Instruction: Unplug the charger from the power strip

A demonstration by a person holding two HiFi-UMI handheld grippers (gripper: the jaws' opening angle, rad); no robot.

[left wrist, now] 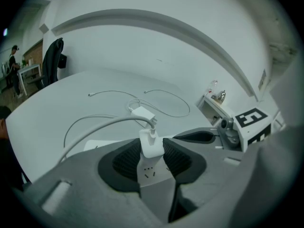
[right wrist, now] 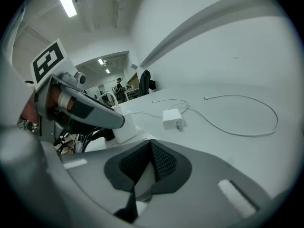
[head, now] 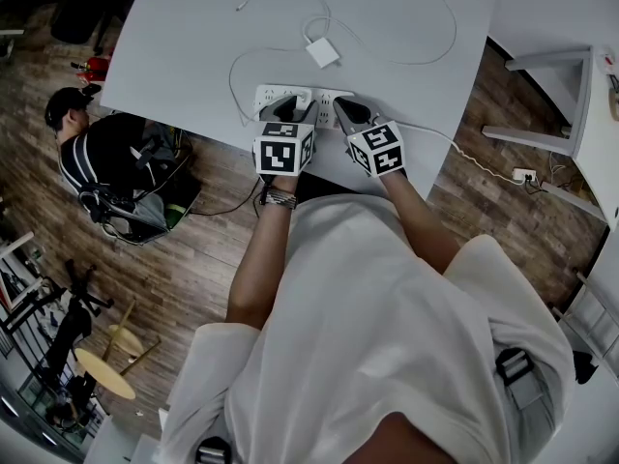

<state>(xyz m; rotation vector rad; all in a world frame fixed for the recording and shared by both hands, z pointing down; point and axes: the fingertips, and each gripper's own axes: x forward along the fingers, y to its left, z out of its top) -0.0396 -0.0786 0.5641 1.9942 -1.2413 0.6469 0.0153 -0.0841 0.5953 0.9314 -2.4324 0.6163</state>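
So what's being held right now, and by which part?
The left gripper clamps the plugged-in charger by its two sides. The right gripper is shut, gripping nothing visible.

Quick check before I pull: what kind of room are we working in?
Likely an open-plan office or lab: a large white table, a black office chair and ceiling strip lights.

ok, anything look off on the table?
Nothing is spilled or damaged. The only stray is a second charger lying unplugged on the table, beyond the power strip. The plugged charger stands in the strip, gripped by the left gripper.
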